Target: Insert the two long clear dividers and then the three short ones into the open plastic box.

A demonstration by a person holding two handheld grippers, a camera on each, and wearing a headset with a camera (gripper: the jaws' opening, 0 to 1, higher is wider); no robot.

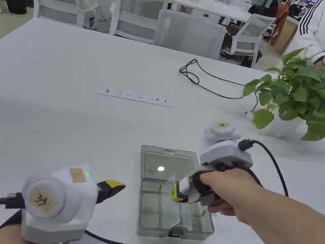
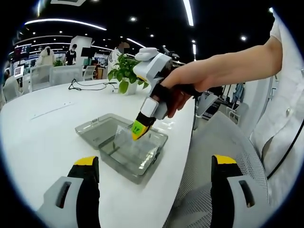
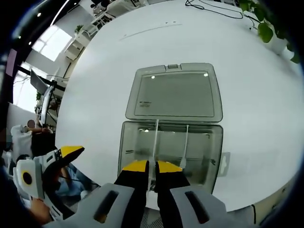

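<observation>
While over box (image 1: 152, 203), right gripper (image 3: 151, 167) on divider (image 3: 155, 137).

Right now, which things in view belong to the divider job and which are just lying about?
Job: plastic box; clear divider pinched in the right gripper; second divider standing in the box.
Lying about: power strip; black cable; potted plant.

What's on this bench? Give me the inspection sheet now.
Surface: white table.
Job's things: open plastic box, lid laid back; standing divider inside.
Clutter: power strip.
Grippers: right hand-held gripper shut on the gripped divider in the box; left hand-held gripper open, apart from the box.
Cables: black cable looped on the table; gripper lead.
Surroundings: potted plant, chairs.
</observation>
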